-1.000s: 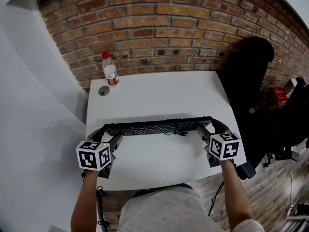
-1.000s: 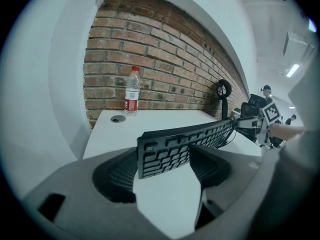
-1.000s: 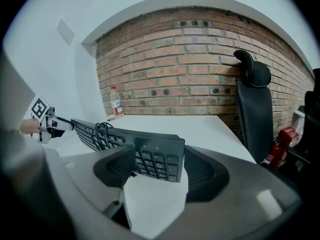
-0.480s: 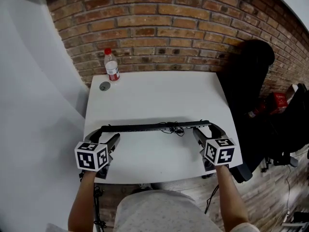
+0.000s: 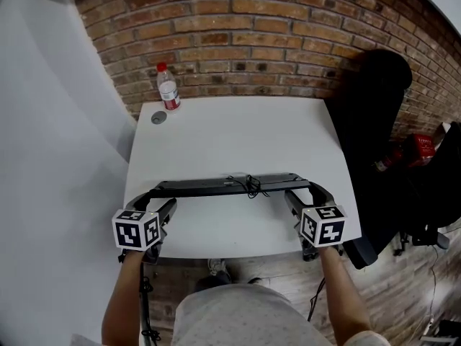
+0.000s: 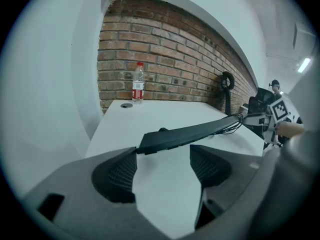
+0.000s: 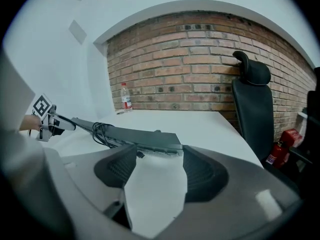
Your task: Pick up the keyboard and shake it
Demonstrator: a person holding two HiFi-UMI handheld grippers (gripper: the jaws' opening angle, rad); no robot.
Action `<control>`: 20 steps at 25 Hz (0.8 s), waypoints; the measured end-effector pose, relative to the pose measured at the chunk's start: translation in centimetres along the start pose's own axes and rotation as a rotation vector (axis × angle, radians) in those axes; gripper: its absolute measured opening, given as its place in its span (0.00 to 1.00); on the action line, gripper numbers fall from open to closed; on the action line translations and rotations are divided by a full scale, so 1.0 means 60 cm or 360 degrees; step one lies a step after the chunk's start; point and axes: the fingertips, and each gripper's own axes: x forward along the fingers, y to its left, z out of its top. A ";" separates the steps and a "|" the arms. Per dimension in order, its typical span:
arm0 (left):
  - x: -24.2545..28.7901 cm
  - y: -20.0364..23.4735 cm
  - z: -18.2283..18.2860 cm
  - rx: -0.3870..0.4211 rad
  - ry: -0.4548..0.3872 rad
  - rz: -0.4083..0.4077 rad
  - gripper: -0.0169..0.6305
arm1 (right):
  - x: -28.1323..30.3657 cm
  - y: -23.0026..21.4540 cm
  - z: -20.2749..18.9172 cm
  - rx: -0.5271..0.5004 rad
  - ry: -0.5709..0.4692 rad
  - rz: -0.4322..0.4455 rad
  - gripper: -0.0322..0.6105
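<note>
The keyboard is held off the counter, above its 6 o'clock half. Its long axis runs from 9 to 3 o'clock, with the cable bunched at mid-length. The left hand-held gripper grasps the 9 o'clock end and the right hand-held gripper the 3 o'clock end, both with jaws spread wide across the keyboard's depth.

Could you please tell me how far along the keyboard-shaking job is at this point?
Done: the keyboard is picked up, clear of the table, with the left hand-held gripper and right hand-held gripper each clamped on one end. In hand: the shake looks under way, since its keys faced up a second ago and no longer show. Left: finishing the shake.
</note>
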 end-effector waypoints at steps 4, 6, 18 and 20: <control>-0.007 -0.007 -0.026 -0.0013 0.0034 0.0020 0.53 | -0.009 0.002 -0.022 -0.0012 0.0024 0.0015 0.51; -0.008 -0.010 -0.040 -0.0021 0.0055 0.0031 0.53 | -0.014 0.003 -0.034 -0.0022 0.0041 0.0019 0.51; 0.001 -0.017 -0.119 0.0010 0.0217 0.0096 0.54 | -0.021 0.007 -0.105 -0.0224 0.0169 -0.0015 0.51; 0.003 -0.016 -0.126 0.0019 0.0237 0.0106 0.54 | -0.022 0.008 -0.111 -0.0247 0.0180 -0.0025 0.51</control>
